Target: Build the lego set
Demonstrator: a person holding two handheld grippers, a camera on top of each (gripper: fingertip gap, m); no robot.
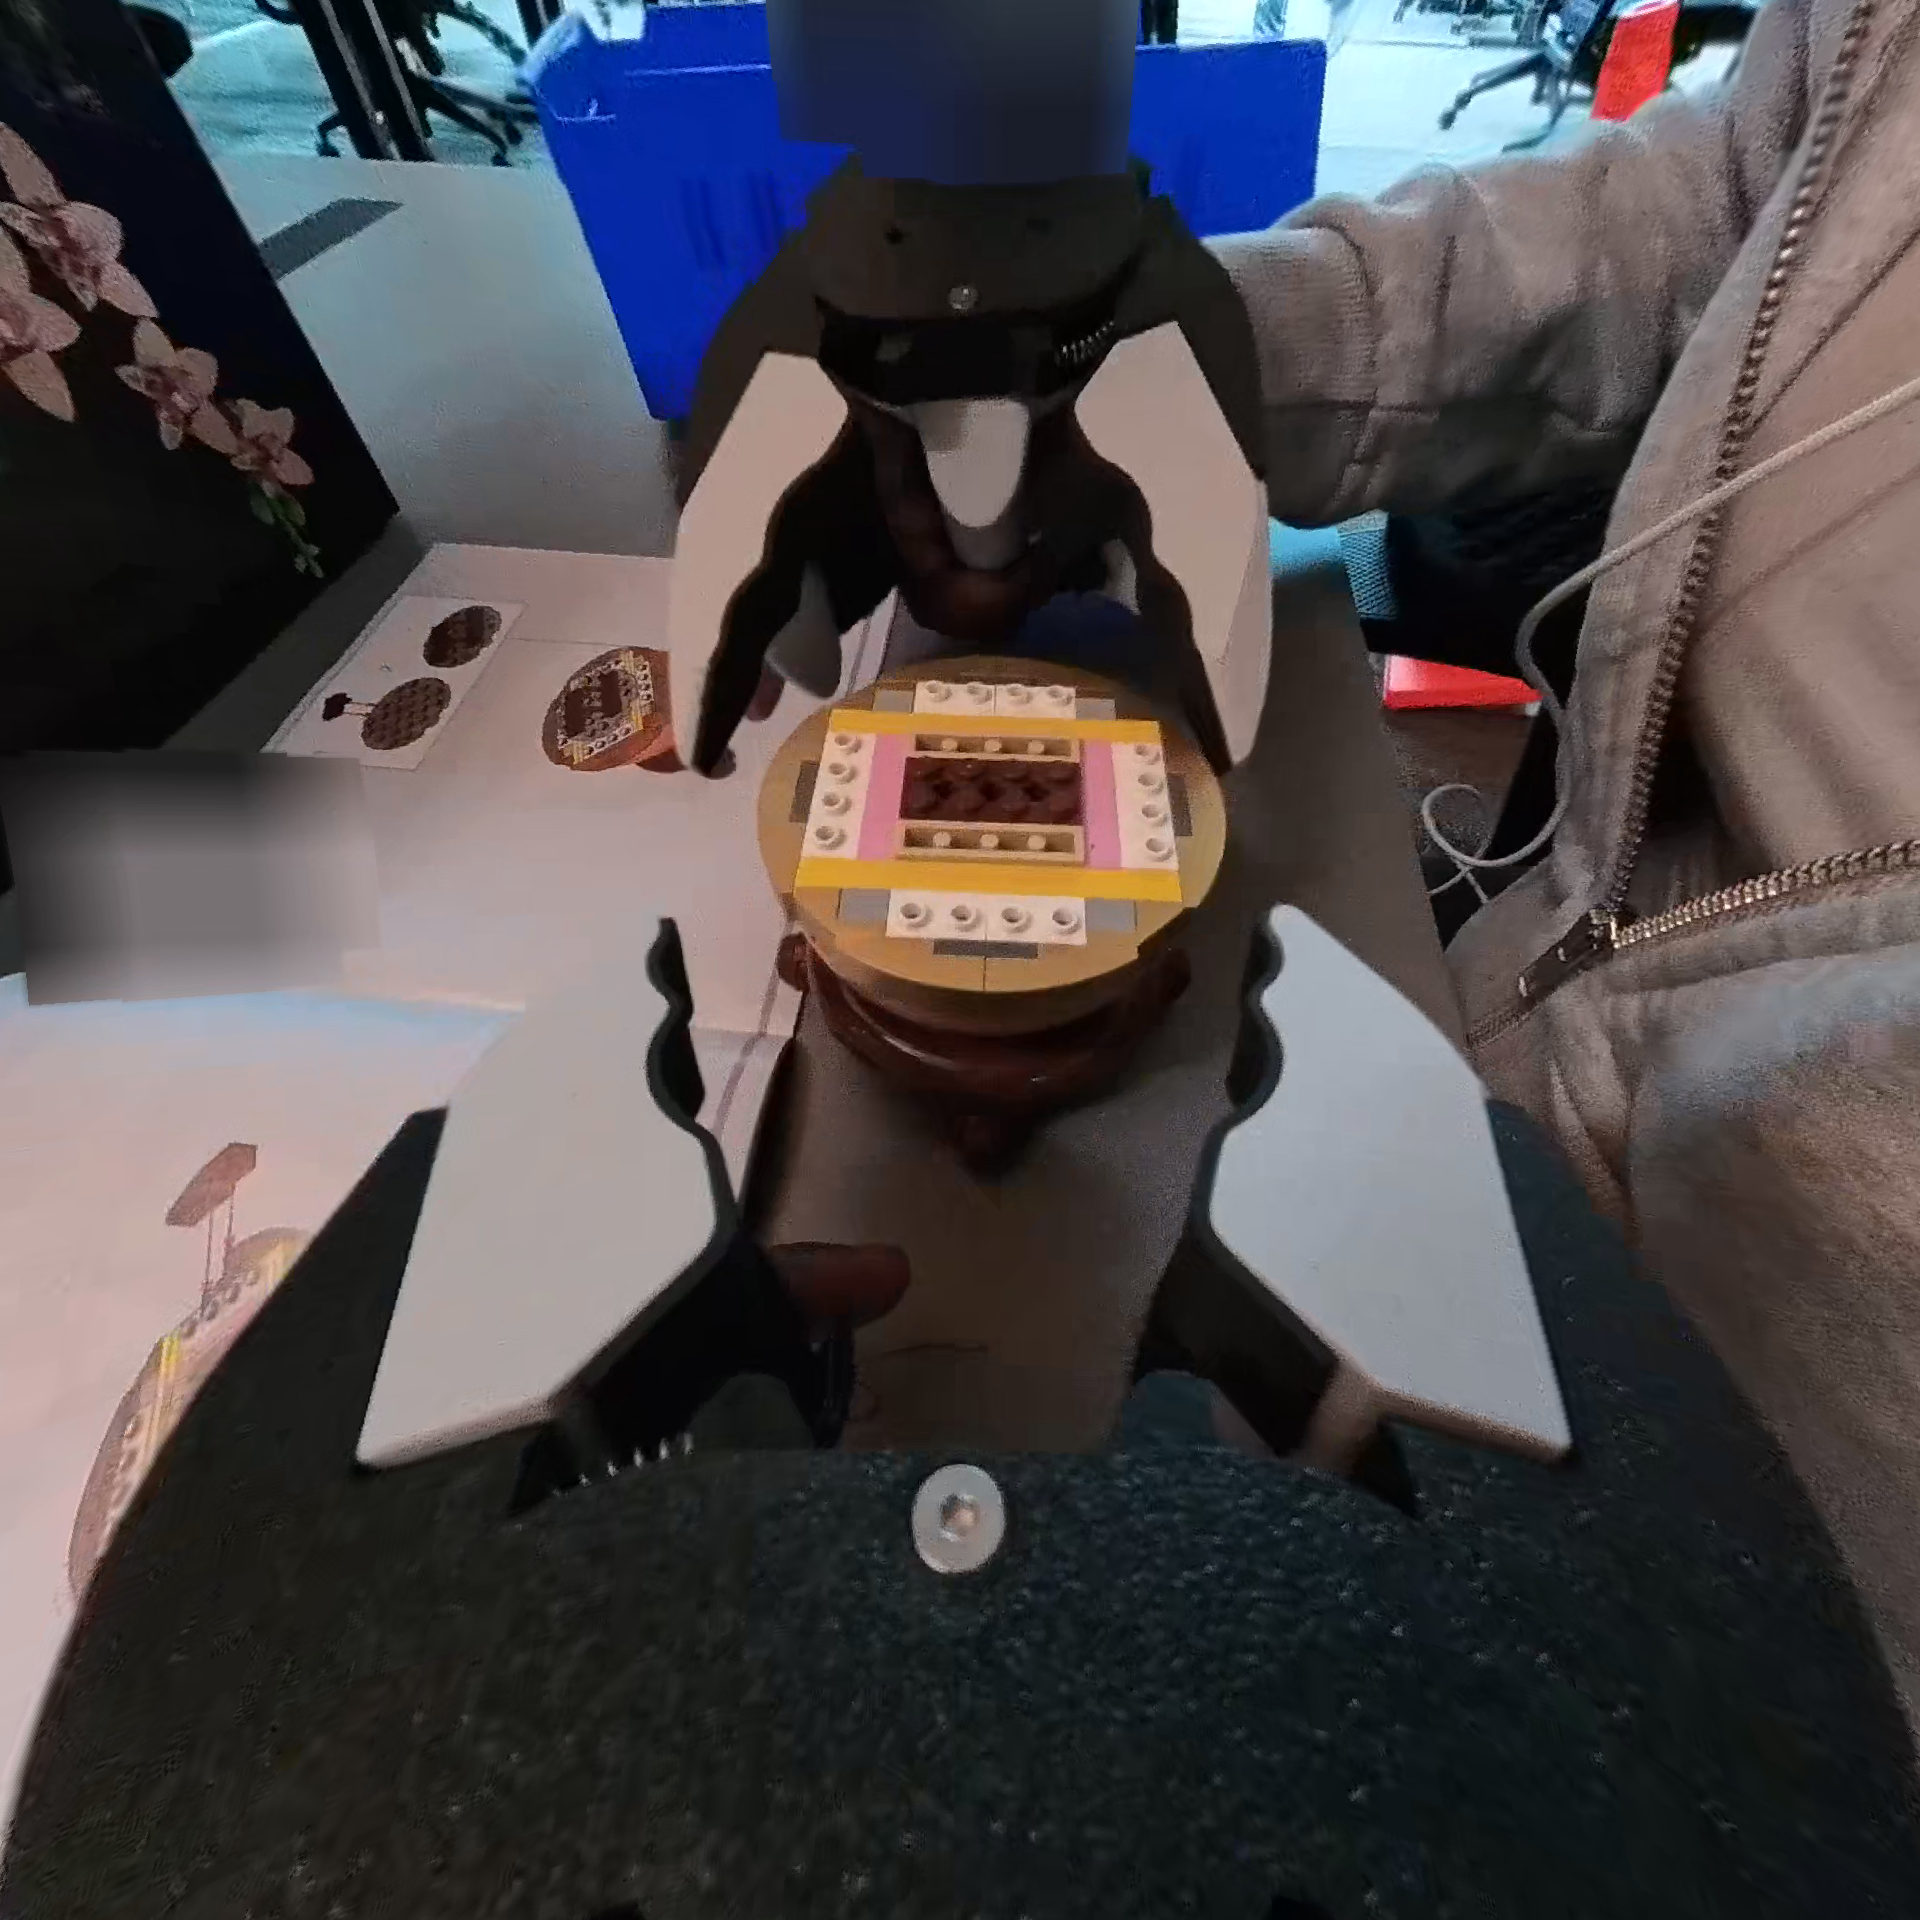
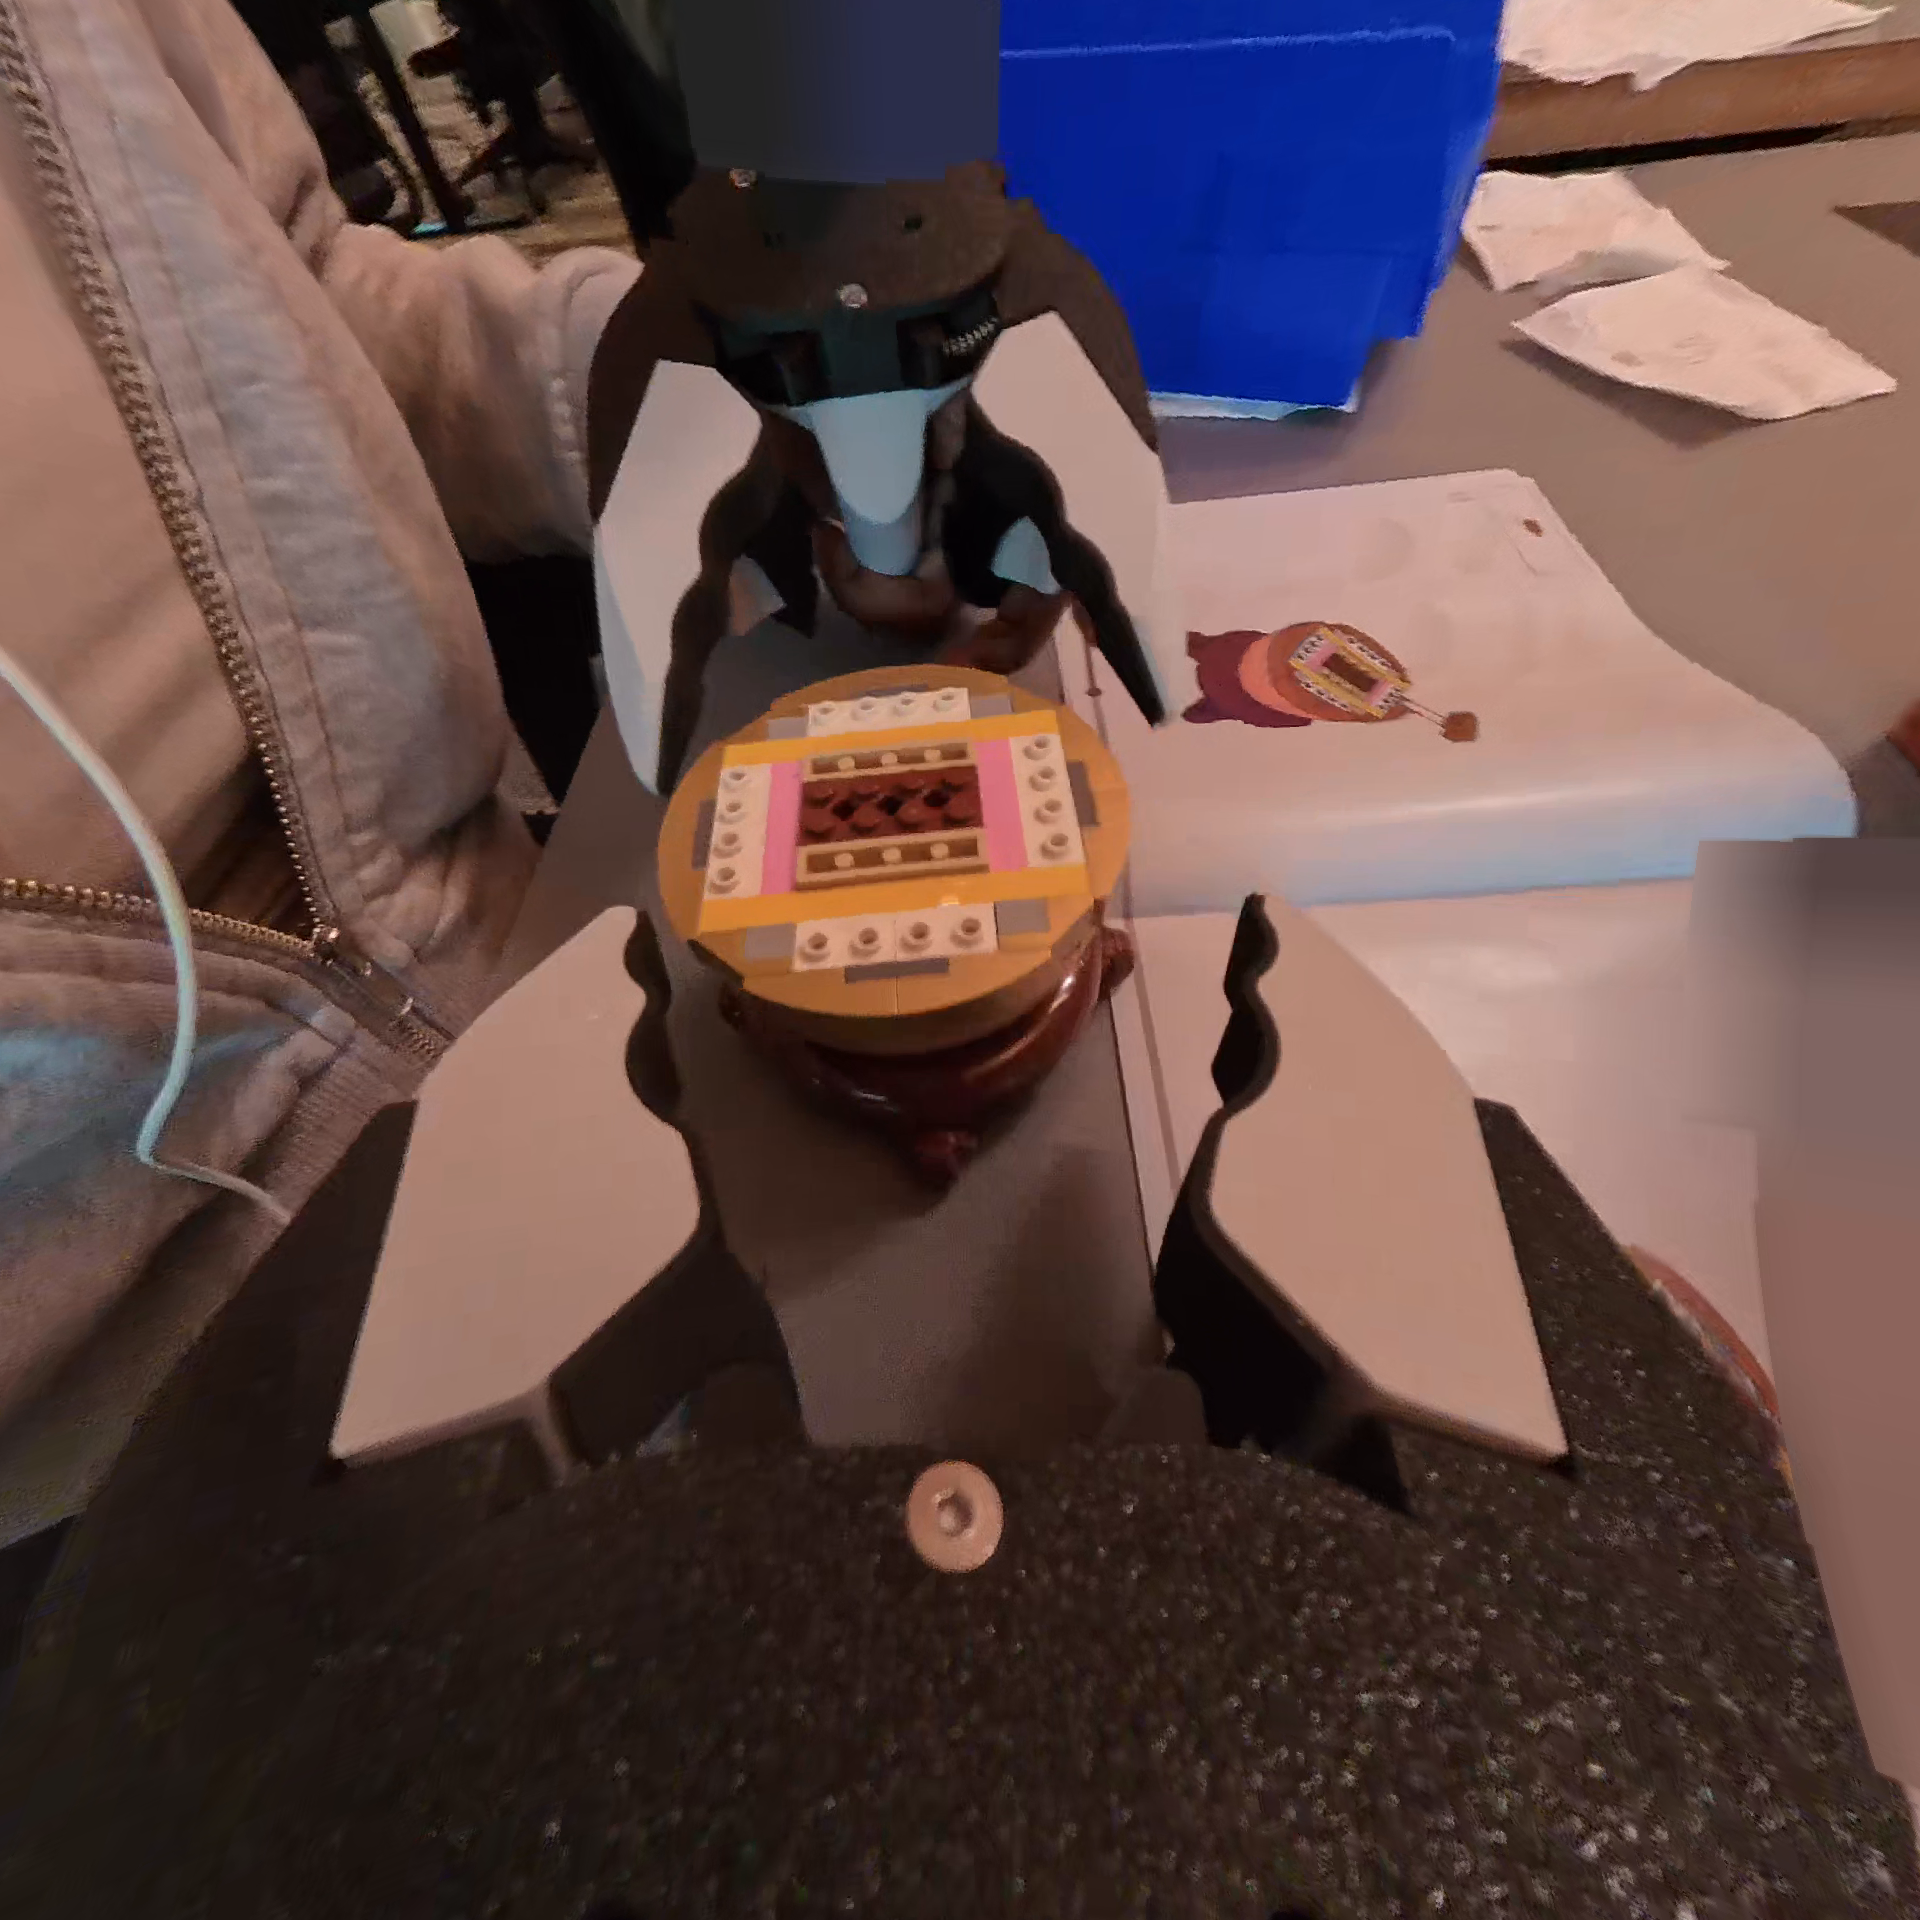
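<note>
The lego model (image 1: 992, 821) is a round tan disc on a dark brown base, topped with white, yellow and pink bricks around a brown studded centre. It stands on the grey table (image 1: 997, 1309). My left gripper (image 1: 971, 930) is open, its fingertips on either side of the model's near edge, holding nothing. My right gripper (image 1: 966, 753) faces it from the far side, also open around the model's far edge. In the right wrist view the model (image 2: 894, 831) stands between my open right gripper (image 2: 945, 920) and the open left gripper (image 2: 909, 748) opposite.
An open instruction booklet (image 1: 416, 675) (image 2: 1455, 707) lies beside the model. A blue bin (image 1: 707, 208) (image 2: 1247, 208) stands behind. A black box with orchid pictures (image 1: 125, 416) stands at the left. A person's grey zipped jacket (image 1: 1662, 623) (image 2: 208, 520) is close by. White paper bags (image 2: 1683, 332) lie far right. The tips of one gripper are about 4 cm away from the tips of the other.
</note>
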